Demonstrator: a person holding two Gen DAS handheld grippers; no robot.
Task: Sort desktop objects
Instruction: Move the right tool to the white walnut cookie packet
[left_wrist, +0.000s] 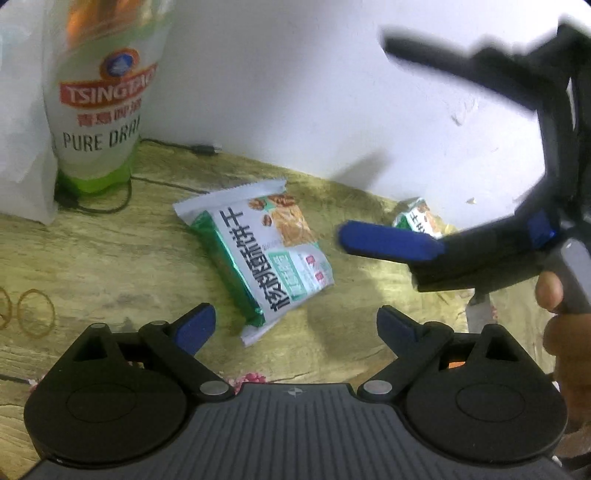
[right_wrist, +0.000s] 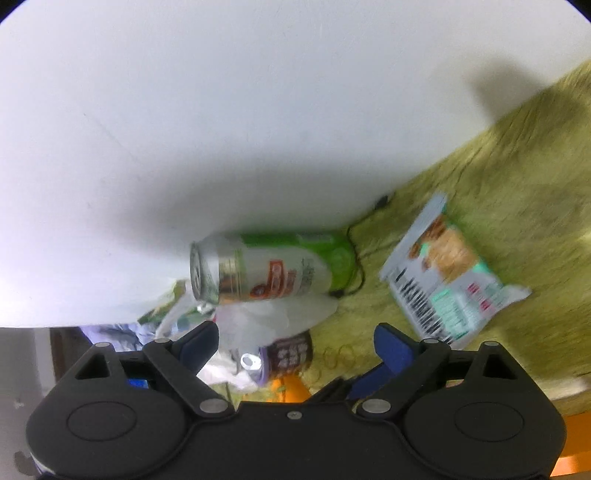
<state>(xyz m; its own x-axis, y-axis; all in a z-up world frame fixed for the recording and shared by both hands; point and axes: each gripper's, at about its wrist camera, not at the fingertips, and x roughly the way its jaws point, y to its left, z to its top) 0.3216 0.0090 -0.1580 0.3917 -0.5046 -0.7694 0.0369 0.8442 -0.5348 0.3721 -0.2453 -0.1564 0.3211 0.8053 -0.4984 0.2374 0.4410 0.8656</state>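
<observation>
A green-and-white biscuit packet (left_wrist: 266, 258) (right_wrist: 450, 273) lies flat on the yellowish table, just ahead of my left gripper (left_wrist: 295, 325), which is open with nothing between its blue fingers. A second, smaller packet (left_wrist: 419, 218) lies by the wall, partly hidden behind my right gripper (left_wrist: 364, 137). That gripper hovers at the right, held by a hand (left_wrist: 554, 295), its jaws wide apart. In the right wrist view, which is strongly rolled, the right gripper (right_wrist: 295, 345) is open and empty. A Tsingtao beer can (left_wrist: 99, 103) (right_wrist: 273, 273) stands at the back left.
A white plastic bag (left_wrist: 22, 147) (right_wrist: 273, 317) sits beside the can. A black cable (left_wrist: 166, 147) runs along the white wall. Rubber bands (left_wrist: 35, 317) (right_wrist: 340, 356) lie on the table. A small brown-labelled container (right_wrist: 284, 358) lies near the bag.
</observation>
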